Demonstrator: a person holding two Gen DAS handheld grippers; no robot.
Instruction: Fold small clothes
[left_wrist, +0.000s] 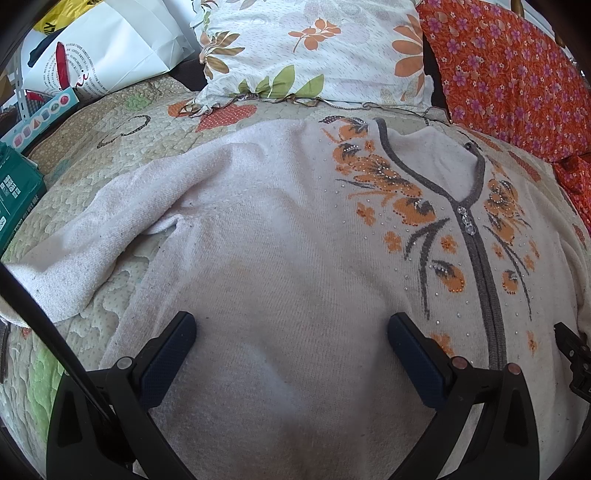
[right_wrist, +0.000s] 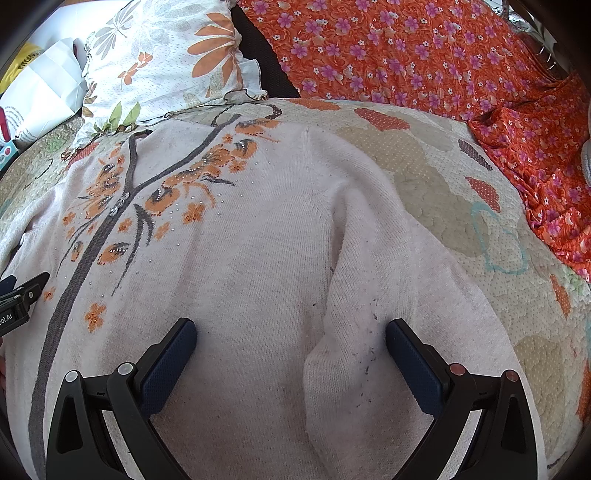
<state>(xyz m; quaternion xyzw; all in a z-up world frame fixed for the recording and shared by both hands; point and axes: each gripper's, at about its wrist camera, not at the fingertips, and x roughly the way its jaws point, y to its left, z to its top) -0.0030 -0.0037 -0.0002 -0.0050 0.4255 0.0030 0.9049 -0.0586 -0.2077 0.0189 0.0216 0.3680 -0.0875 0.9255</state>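
Black tools (left_wrist: 291, 328), navy textured pads (right_wrist: 168, 365)

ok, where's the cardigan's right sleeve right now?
In the right wrist view, the sleeve lies along the cardigan body on the quilt, its cuff end between the open right claw fingers.

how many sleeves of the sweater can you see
2. One sleeve lies spread out to the left of the sweater; the other sleeve lies along its right side.
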